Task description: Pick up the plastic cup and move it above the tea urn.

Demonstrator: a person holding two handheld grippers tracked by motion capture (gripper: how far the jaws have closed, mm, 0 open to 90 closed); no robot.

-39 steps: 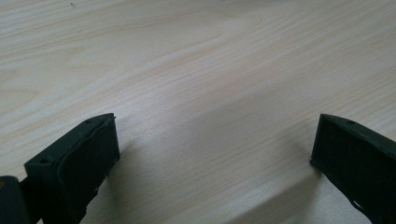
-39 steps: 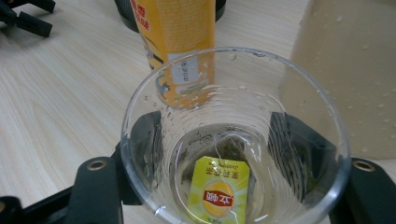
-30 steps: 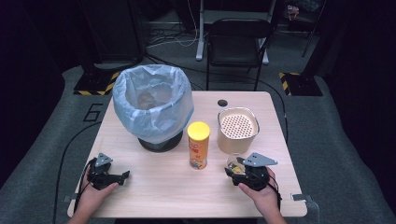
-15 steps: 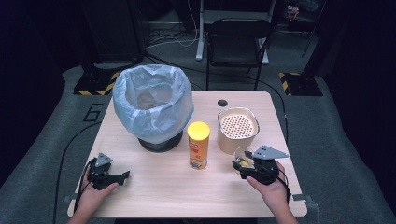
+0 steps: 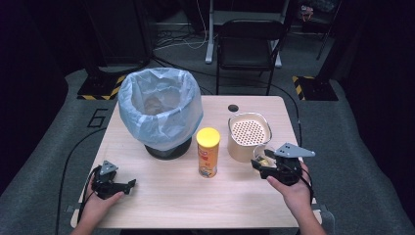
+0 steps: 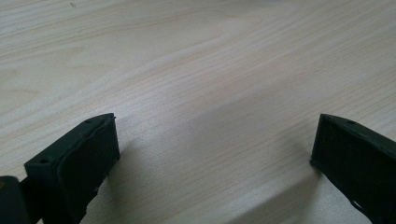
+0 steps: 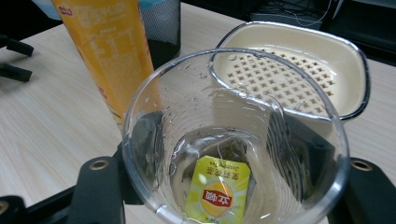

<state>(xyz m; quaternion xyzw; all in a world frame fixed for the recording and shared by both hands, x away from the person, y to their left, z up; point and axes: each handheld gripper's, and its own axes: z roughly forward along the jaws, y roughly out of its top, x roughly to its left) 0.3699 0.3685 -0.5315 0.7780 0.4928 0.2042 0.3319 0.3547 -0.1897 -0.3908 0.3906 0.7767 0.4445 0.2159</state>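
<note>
My right gripper [image 5: 261, 166] is shut on a clear wet glass [image 5: 262, 155] and holds it upright a little above the table, just in front of the cream strainer box [image 5: 248, 132]. In the right gripper view the glass [image 7: 233, 116] sits between the black jaws of the right gripper [image 7: 231, 154], with a tea bag and its yellow tag [image 7: 217, 193] at the bottom. My left gripper [image 5: 128, 185] rests at the table's front left. Its jaws stand wide apart over bare wood, and the left gripper [image 6: 215, 154] has nothing between them.
A tall yellow can [image 5: 207, 152] stands mid-table, left of the glass. Behind it is a black mesh bin with a pale blue bag [image 5: 160, 110]. The strainer box's rim [image 7: 355, 60] lies just beyond the glass. A chair [image 5: 249, 39] stands past the table's far edge.
My right gripper has lifted the glass and carried it to the right, closer to the strainer box. The left gripper has stayed where it was.
</note>
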